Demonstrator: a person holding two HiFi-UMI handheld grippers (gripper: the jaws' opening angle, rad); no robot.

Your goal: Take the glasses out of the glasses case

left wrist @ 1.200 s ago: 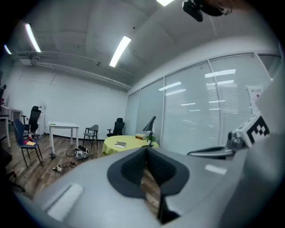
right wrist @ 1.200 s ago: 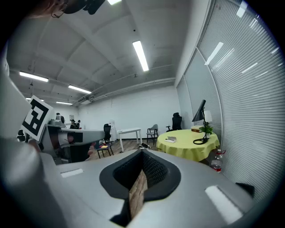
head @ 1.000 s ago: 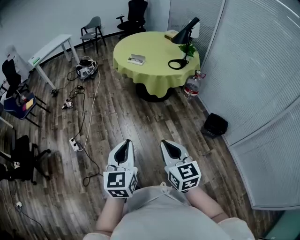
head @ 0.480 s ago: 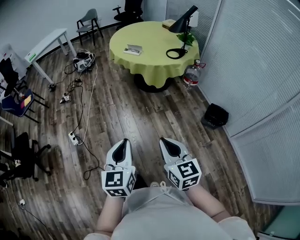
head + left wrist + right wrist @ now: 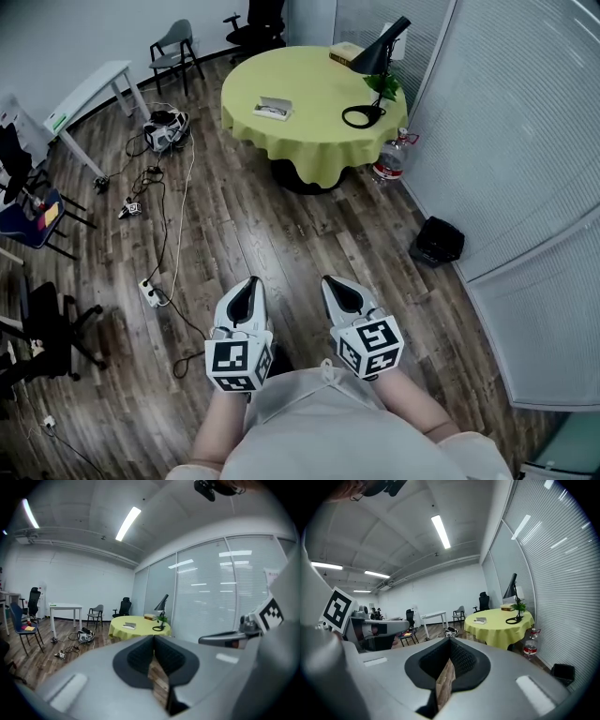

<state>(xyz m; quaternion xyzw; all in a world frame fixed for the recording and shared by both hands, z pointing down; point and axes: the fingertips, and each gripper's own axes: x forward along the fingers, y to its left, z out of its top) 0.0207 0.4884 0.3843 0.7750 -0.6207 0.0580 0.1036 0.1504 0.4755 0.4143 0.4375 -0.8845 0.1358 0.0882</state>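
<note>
Glasses case (image 5: 272,110) on yellow table (image 5: 314,89)

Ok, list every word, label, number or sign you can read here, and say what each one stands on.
No text here is readable.
On the left claw, the marker cube: black-and-white square pattern, no letters.
On the right claw, its cube: likewise.
On the water bottle, a label: too small to read.
On the white desk, a green strip: too small to read.

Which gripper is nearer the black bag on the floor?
Right. The right gripper sits left of the black bag; the left gripper sits farther left, beyond the right one.
</note>
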